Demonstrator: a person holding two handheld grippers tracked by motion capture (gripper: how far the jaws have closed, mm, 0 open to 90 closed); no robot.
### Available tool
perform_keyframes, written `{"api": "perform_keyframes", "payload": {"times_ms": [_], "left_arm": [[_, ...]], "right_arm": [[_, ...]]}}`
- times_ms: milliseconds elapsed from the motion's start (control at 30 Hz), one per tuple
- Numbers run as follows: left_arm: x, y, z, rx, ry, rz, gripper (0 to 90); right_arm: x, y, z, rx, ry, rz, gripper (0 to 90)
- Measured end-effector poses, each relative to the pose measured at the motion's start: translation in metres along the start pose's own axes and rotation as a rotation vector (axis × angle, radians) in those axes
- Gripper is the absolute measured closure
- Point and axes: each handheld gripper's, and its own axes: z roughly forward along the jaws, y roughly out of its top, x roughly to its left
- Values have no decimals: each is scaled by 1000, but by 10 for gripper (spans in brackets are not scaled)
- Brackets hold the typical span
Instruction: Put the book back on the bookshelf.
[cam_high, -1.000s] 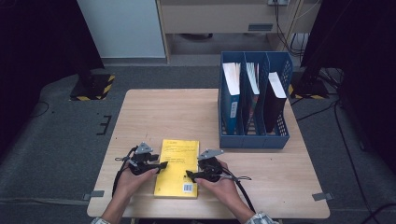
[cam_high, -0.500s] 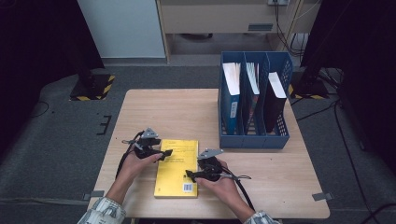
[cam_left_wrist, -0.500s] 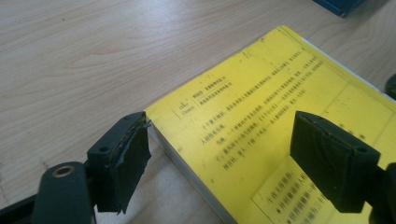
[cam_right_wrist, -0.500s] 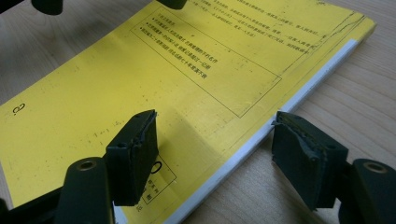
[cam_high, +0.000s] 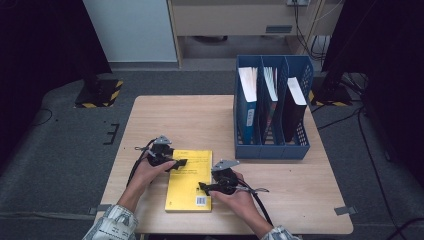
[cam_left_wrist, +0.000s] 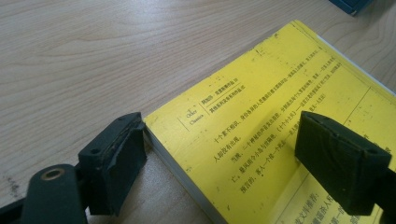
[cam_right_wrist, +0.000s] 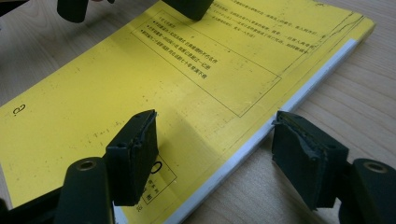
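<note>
The yellow book (cam_high: 190, 181) lay flat on the wooden table (cam_high: 300, 205) near the front edge, its cover up, with the blue file rack (cam_high: 272, 112) standing at about 1 o'clock from it and holding 3 upright volumes.

The left gripper (cam_high: 176, 163) sat at the book's far left corner, around 11 o'clock. Its jaws had just been opening and stood spread, 1 low beside the page edge and the other above the cover, with no pressure on either. The right gripper (cam_high: 204, 187) waited at about 4 o'clock on the near right edge, jaws also spread across that edge without pinching it.

The work looked like a 2-handed lift. It would go best if each gripper slid further over its edge, closed squarely on the full thickness, and rose evenly so the book did not sag or twist.
</note>
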Motion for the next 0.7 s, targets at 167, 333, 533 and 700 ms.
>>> {"api": "perform_keyframes", "payload": {"times_ms": [167, 333, 533, 700], "left_arm": [[-4, 3, -2, 10, 22, 9, 182], [-7, 7, -14, -53, -10, -50, 215], [-16, 4, -20, -39, -32, -78, 247], [-27, -4, -25, -27, -22, -70, 253]], "right_arm": [[0, 0, 0, -2, -4, 0, 312], [1, -1, 1, -13, -12, 3, 309], [2, -2, 0, -15, -11, 7, 308], [3, -3, 1, -23, -18, 10, 308]]}}
